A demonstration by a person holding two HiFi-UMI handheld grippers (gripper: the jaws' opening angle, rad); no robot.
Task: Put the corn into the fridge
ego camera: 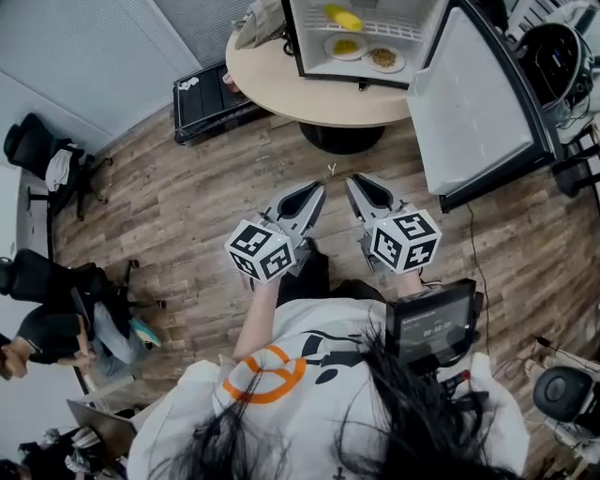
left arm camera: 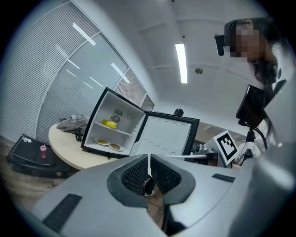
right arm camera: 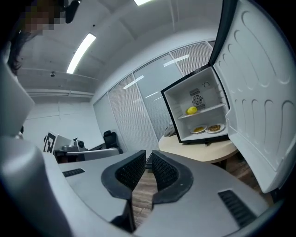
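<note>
Bright, even light from ceiling strip lights (left arm camera: 181, 62); both gripper views curve and darken at edges.

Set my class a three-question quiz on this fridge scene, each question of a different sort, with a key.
1. True or false: the fridge has its door shut.
2. Where does the corn lie? A on the upper shelf; B on the floor; C on the door.
3. Fill in: the lower shelf holds two ____.
Key: 1 false; 2 A; 3 plates.
</note>
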